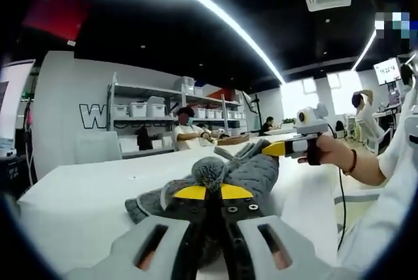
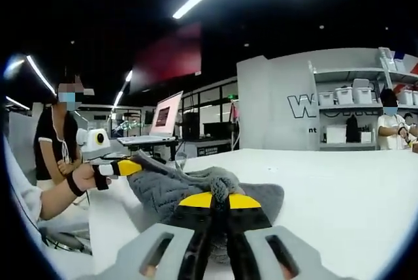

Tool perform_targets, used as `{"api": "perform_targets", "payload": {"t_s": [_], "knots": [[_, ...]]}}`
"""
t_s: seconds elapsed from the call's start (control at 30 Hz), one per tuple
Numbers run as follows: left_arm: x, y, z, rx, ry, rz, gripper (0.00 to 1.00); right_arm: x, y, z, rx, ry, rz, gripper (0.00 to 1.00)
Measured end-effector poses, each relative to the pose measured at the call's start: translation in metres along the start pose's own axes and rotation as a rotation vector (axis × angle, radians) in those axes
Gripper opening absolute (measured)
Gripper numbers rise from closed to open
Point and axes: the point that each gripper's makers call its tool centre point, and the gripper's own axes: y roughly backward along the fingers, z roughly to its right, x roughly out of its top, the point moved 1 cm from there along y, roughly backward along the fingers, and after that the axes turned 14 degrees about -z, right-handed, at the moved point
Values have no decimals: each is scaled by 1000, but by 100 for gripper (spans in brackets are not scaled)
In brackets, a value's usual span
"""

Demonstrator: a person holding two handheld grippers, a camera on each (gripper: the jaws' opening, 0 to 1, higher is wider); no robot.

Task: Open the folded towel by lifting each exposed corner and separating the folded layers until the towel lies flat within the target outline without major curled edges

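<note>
Both claws clamped on the grey towel

Clearly, the left gripper [image 1: 208,192], a grey two-jaw claw with yellow-tipped fingers, was closed on a bunched tuft of the grey quilted fabric towel [image 1: 251,172] in the left gripper view. Its jaws stood pressed together, with the pinched cloth puffing up just above the yellow tips. That towel lay crumpled and still partly folded on the flat white table [image 1: 85,202], its bulk stretching away from the claw toward the right.

At the far end of the towel in that view, the right gripper [image 1: 271,149] came in from the right, held in a person's hand [image 1: 326,151]. Its yellow tip touched the raised far edge of the cloth; how tightly it bit there could not be told from that angle.

In the right gripper view, the right gripper [image 2: 219,196] showed its own jaws shut on a similar gathered tuft of the towel [image 2: 163,188], the yellow tips meeting around the fabric. The towel spread leftward from the pinch, humped and wrinkled, resting on the white table [image 2: 339,188]. The left gripper [image 2: 127,167] entered from the left there, gripped in a hand [image 2: 83,177], its yellow end against a lifted corner of the cloth.

White metal shelving [image 1: 163,120] with plastic storage bins stood against the far wall.
</note>
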Motion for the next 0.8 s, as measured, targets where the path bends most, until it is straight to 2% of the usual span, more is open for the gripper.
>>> {"api": "perform_targets", "payload": {"t_s": [0.23,0.4,0.5,0.6,0.8], "knots": [[-6,9,18,-3,-30,-3,2,-15,14,-14,2,36,-6,0],[-9,14,26,-10,-41,-7,3,-16,15,-13,3,48,-8,0],[-11,19,31,-21,-38,-9,3,-23,18,-18,-1,60,-3,0],[-16,23,37,-28,-47,-15,3,-29,24,-24,-8,106,-4,0],[-18,30,40,-30,-31,3,3,-32,30,-31,4,124,3,0]]}}
